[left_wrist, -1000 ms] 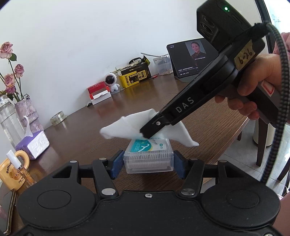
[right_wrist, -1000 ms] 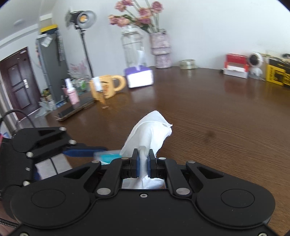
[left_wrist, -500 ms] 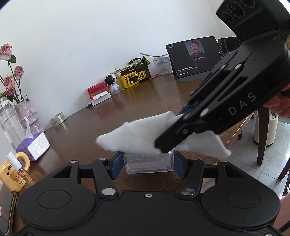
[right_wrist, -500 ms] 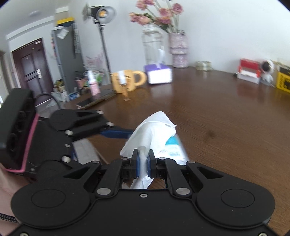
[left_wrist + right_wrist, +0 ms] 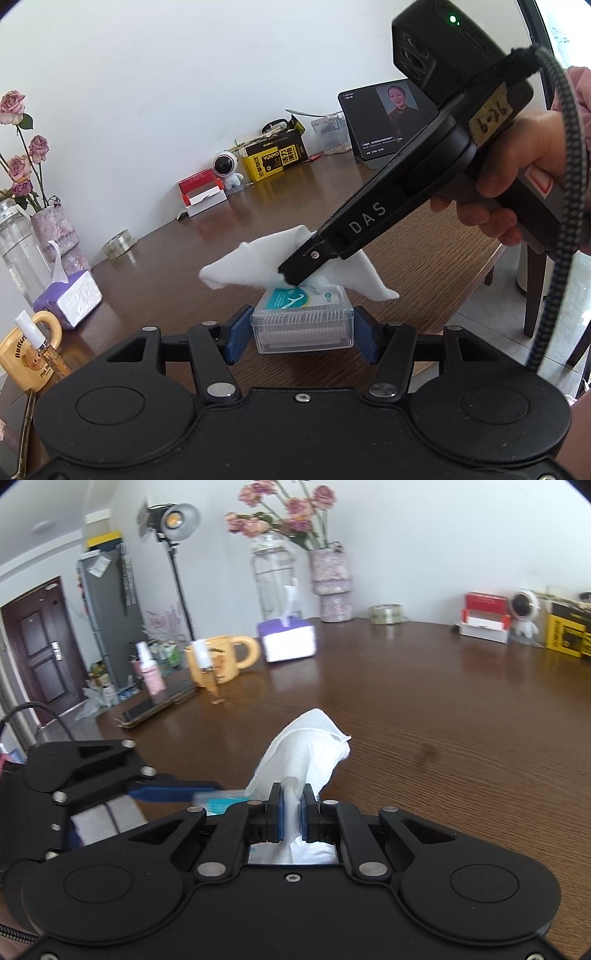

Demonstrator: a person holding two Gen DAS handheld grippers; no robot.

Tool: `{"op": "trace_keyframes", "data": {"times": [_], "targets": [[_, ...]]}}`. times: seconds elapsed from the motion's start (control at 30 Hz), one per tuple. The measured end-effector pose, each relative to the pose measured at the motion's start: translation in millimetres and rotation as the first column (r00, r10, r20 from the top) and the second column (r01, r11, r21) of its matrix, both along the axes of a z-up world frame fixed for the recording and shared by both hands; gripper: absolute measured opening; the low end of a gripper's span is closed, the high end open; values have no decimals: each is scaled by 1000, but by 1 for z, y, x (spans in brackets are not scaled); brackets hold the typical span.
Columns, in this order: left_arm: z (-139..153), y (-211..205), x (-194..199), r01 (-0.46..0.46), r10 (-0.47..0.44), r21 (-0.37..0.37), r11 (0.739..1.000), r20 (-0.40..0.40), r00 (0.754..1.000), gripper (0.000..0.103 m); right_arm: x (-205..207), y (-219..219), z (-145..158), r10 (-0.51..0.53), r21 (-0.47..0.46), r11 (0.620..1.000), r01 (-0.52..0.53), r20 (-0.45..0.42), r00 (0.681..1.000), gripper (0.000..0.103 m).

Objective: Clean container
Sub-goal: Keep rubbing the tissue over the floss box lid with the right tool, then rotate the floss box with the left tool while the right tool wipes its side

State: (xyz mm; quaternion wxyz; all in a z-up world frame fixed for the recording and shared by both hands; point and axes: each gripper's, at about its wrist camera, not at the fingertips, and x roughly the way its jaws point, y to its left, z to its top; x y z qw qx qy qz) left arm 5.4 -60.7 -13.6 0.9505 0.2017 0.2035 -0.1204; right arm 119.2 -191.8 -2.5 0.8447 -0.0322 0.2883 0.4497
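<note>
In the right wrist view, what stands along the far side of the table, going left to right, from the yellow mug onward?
yellow mug → purple tissue box → pink vase → tape roll → red and white box → white astronaut figure → yellow and black box.

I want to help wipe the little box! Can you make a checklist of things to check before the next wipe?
1. Left gripper clamps the clear floss pick box from both sides: ok.
2. Right gripper pinches the white tissue: ok.
3. Tissue touches the box's teal-labelled lid: ok.
4. Box held level: ok.
5. Lid already clean under the tissue: cannot tell.
6. Wooden table bare around the box, so nothing gets knocked: ok.
</note>
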Motion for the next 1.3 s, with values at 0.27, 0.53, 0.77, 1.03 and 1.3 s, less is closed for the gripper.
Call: {"op": "trace_keyframes", "data": {"times": [0.27,0.53,0.77,1.03,1.3], "targets": [[0,5,1,2,-2,-5,1000,0,1000,57,-5,-15,-5,-29,12,999,29,-16,999,8],[1,11,5,1,-1,-7,1000,-3,1000,57,-26,-19,-5,-8,39,999,8,-12,1000,9],[-1,14,4,1,-1,-9,1000,-6,1000,57,-27,-18,-7,-14,69,997,15,-13,1000,9],[-1,18,4,-3,2,-28,1000,-15,1000,57,-28,-17,-9,-22,104,994,23,-14,1000,9],[9,35,17,-32,16,-162,986,-94,995,57,-29,-16,-11,-29,138,990,31,-15,999,9]]}}
